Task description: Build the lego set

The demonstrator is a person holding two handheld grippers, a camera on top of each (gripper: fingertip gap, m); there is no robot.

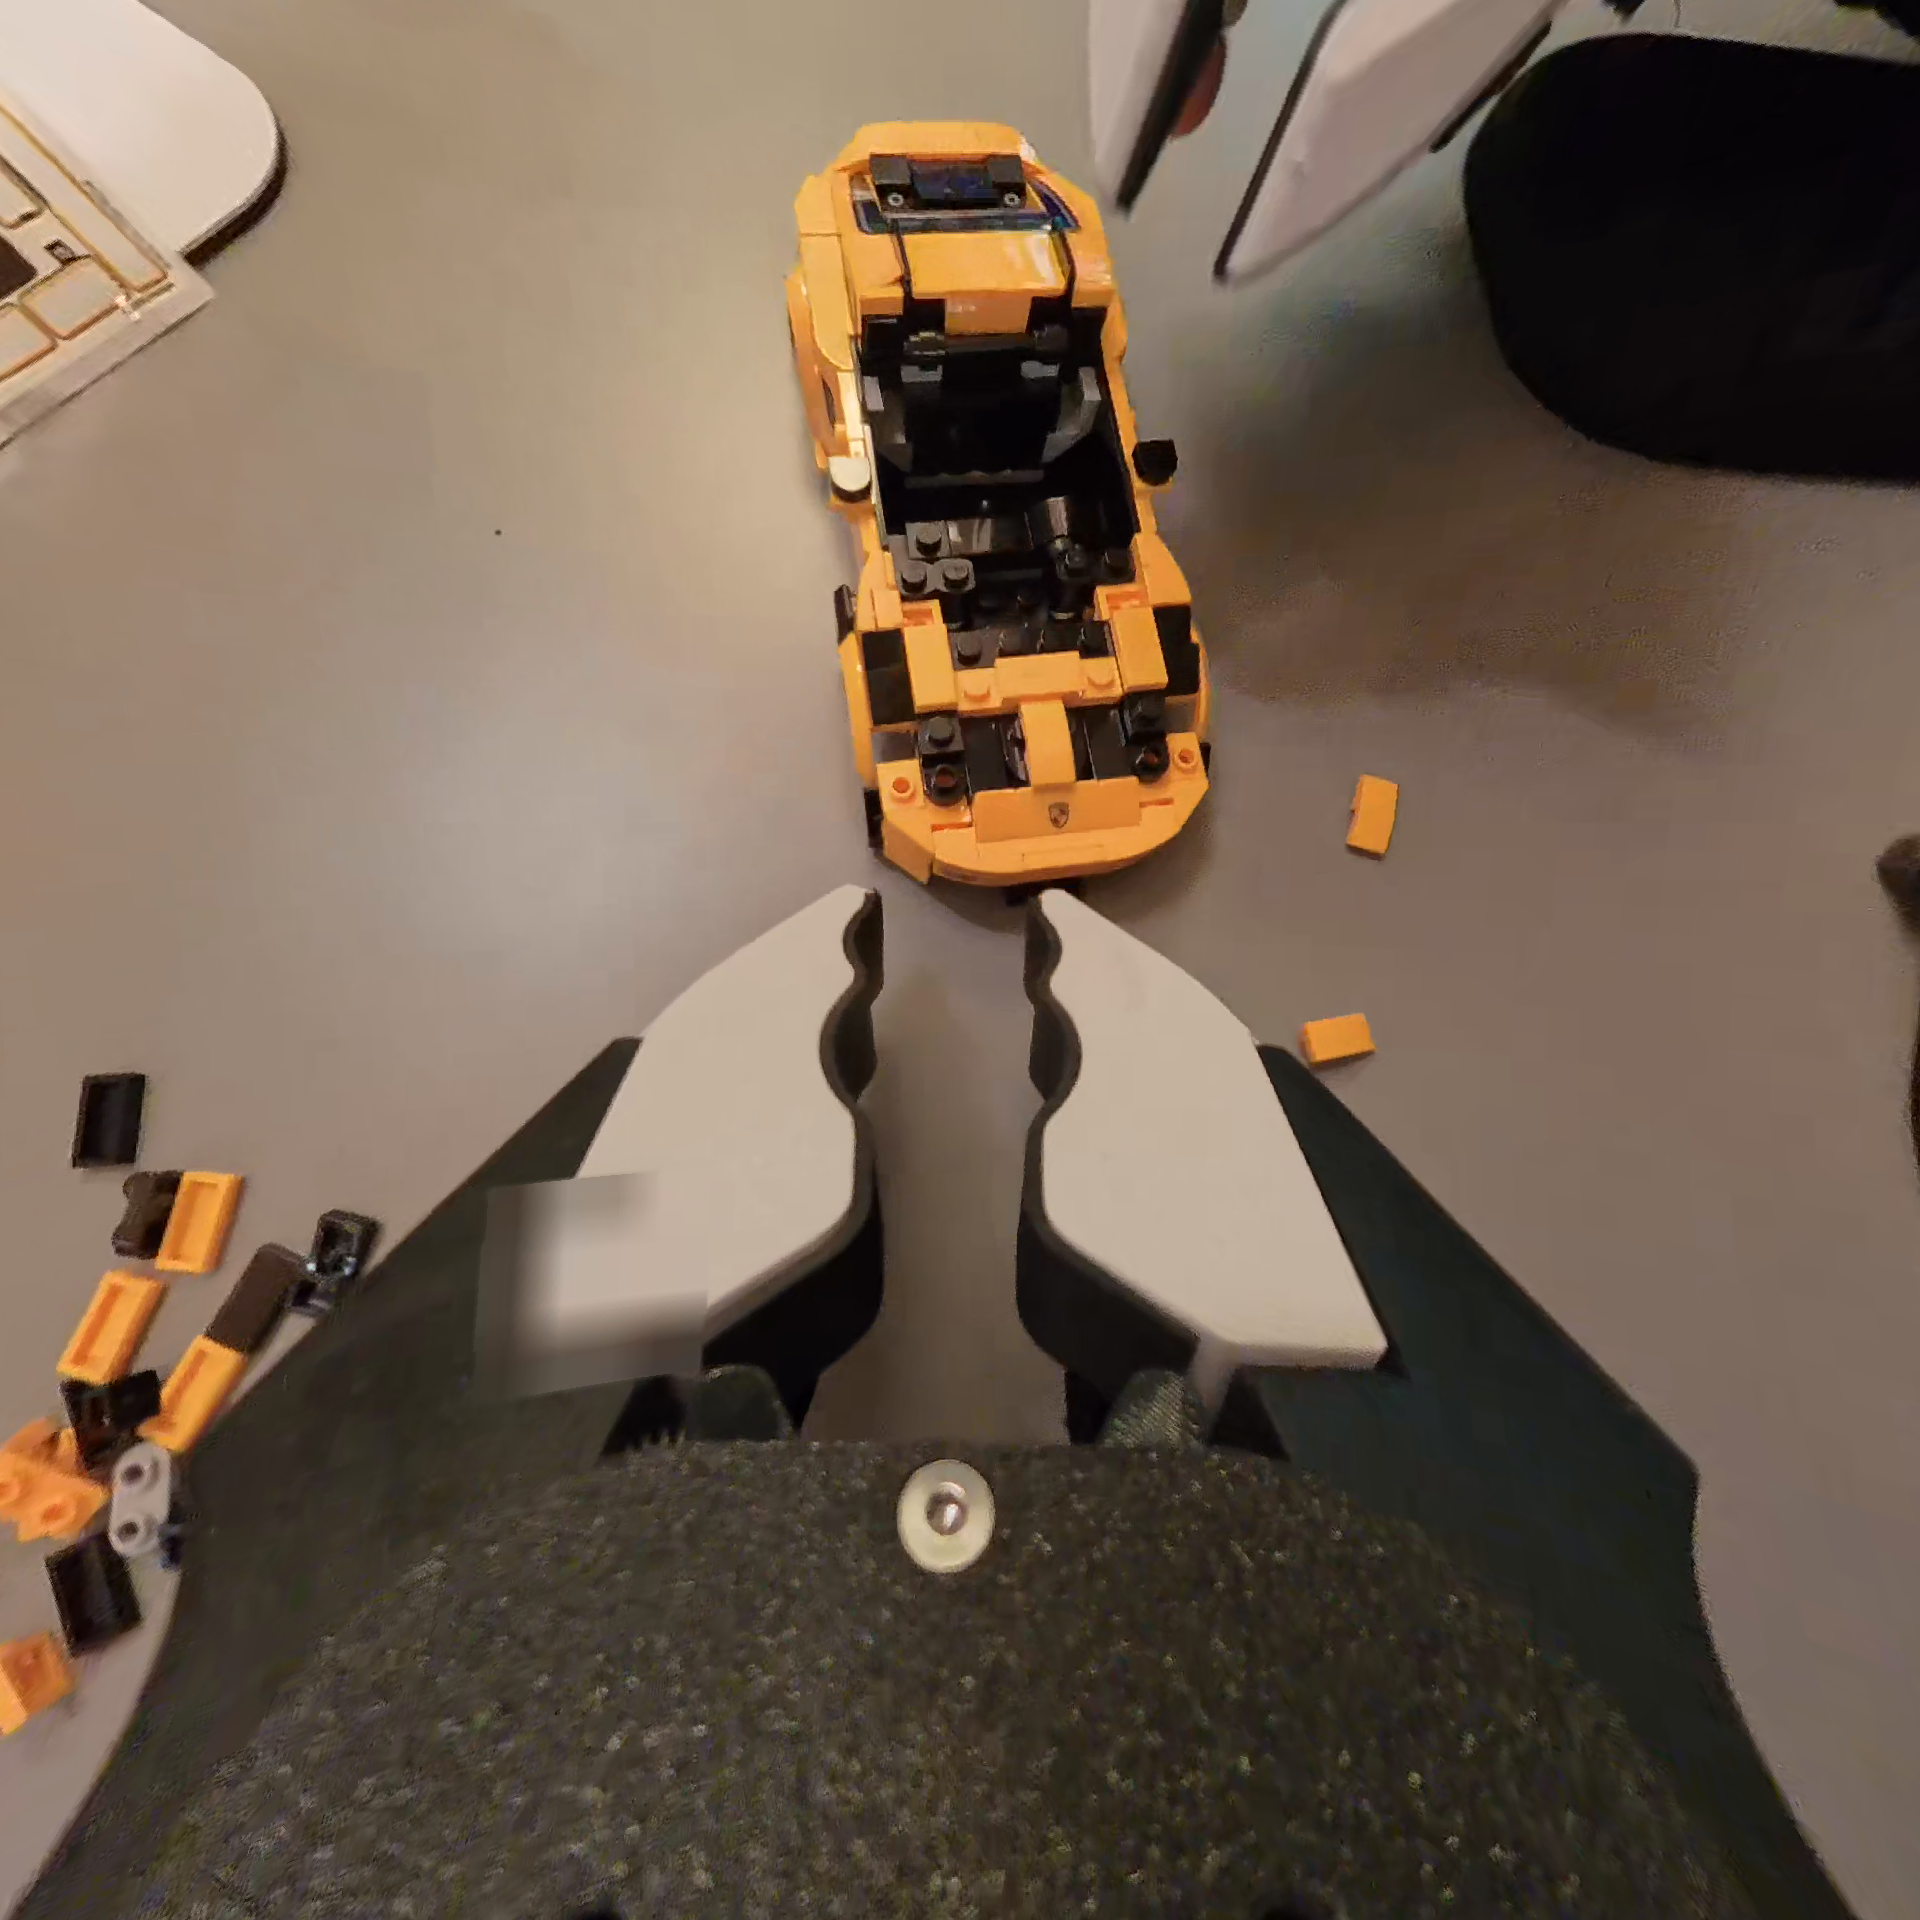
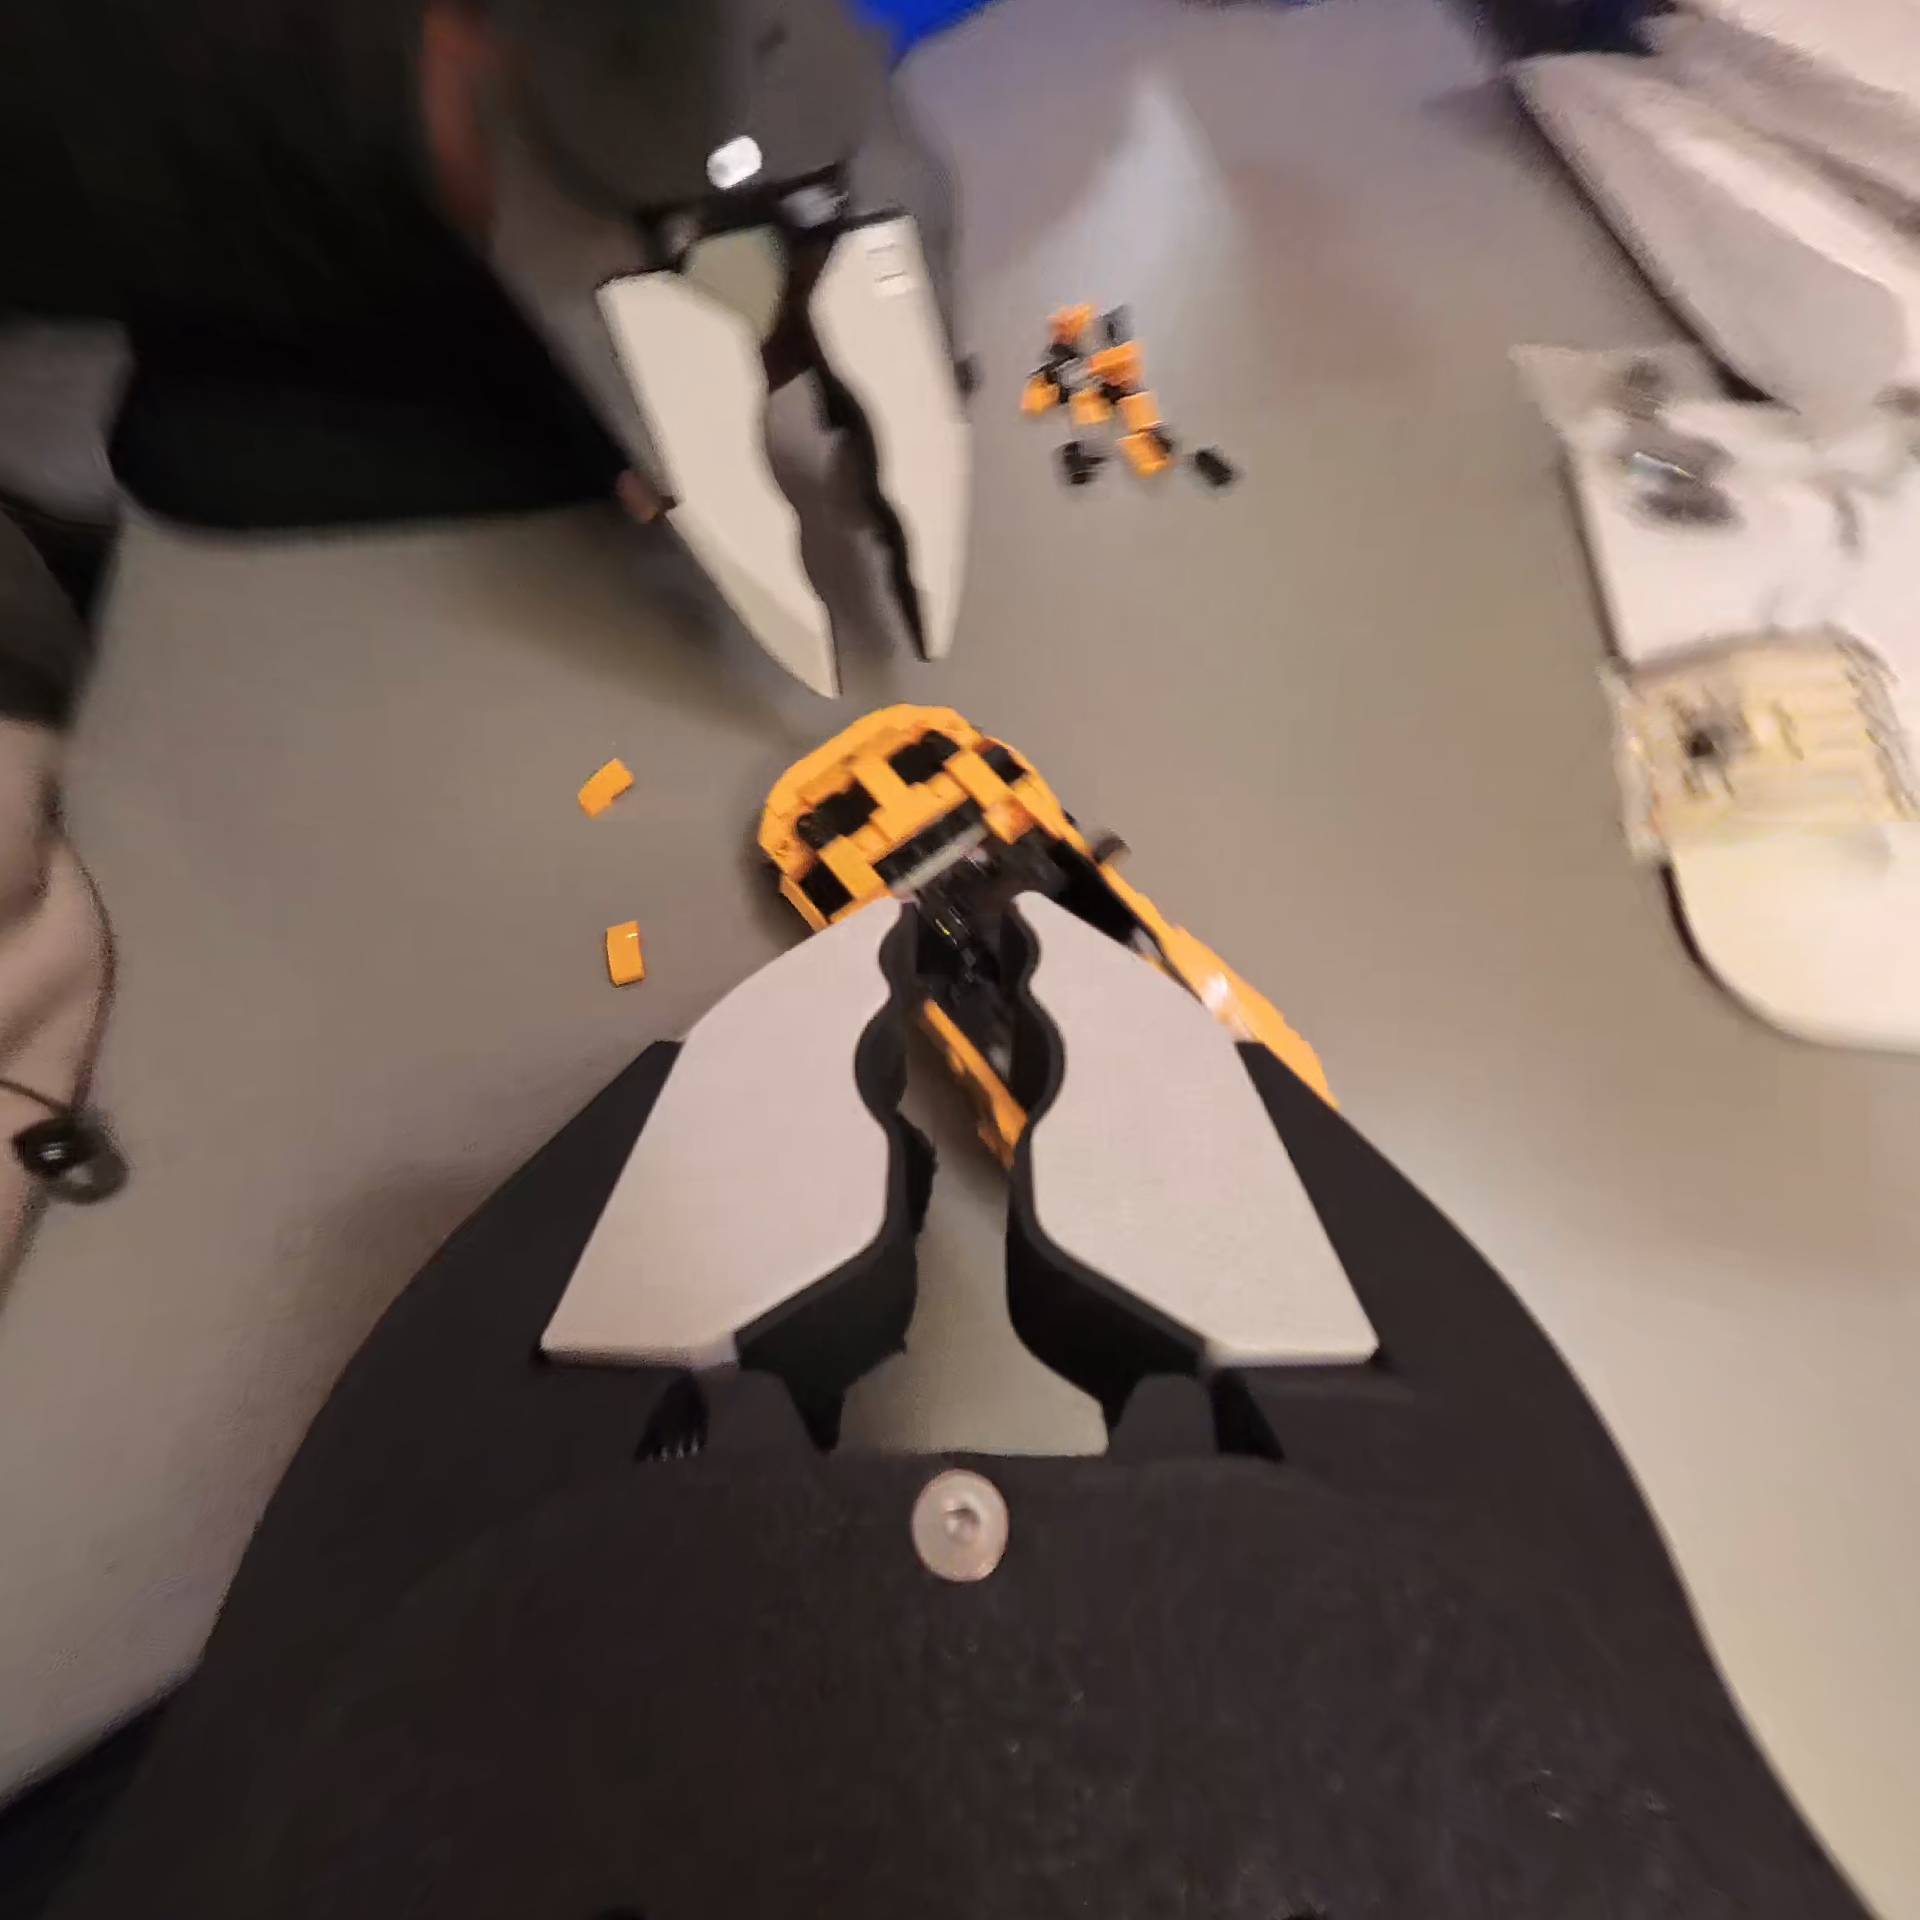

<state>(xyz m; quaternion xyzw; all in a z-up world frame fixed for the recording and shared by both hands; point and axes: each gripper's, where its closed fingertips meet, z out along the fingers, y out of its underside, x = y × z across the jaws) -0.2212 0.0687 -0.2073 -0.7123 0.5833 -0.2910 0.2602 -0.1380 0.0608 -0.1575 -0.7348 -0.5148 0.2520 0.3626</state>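
Left gripper (image 1: 954, 914): we hold it low over the table with its grey fingers parted by a clear gap and nothing between them; the tips sit just short of the car's nose.
Right gripper (image 2: 958, 914): we hold it above the car's cabin, fingers apart by a moderate gap; the open cockpit shows between the tips, but we cannot tell whether they touch it (this view is blurred). In the left wrist view its fingers (image 1: 1340, 135) hang beyond the car's tail.
Lego car (image 1: 987, 499): orange and black, part-built, roof off, standing on the grey table (image 1: 468, 675).
Long axis: in the left wrist view it runs straight away from us, nose nearest the left gripper and tail farthest. In the right wrist view the car (image 2: 914, 800) lies on a slant, nose toward the left gripper (image 2: 883, 665).
Markings: we note a small dark crest on the nose plate; no lettering can be read on it.
Loose orange pieces: two beside the car's right flank, one (image 1: 1371, 816) near the nose, another (image 1: 1338, 1038) closer to us.
Parts pile (image 1: 135, 1351): orange, black and grey bricks left of the left gripper.
Instruction booklet (image 1: 62, 301): at the far left, its print too small to make out.
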